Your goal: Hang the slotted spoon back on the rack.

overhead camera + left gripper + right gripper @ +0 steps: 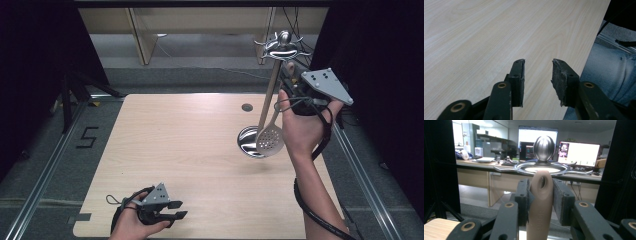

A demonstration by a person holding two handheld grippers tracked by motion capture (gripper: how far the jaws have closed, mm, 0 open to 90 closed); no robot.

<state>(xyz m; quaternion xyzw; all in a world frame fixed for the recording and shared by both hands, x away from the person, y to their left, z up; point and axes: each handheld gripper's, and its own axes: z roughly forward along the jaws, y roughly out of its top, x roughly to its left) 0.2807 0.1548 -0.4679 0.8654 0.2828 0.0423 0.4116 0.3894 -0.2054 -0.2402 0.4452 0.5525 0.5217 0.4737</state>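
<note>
A metal utensil stand [270,95] rises from a round shiny base [246,140] at the table's right, topped by a hook ring and knob [282,44]. My right gripper [289,76] is raised beside the pole, shut on the beige handle of a slotted spoon whose perforated head [270,140] hangs down over the base. In the right gripper view the handle [541,202], with its hanging hole, stands between the pads of my right gripper [540,185], just below the hook ring [544,168]. My left gripper [179,210] rests open near the table's front left, with nothing between its pads [538,75].
The light wood table [190,150] has a small round grommet [247,107] behind the stand. A "5" marker [87,136] lies on the floor at left. The table's edge and the person's leg [609,70] lie to the right in the left gripper view.
</note>
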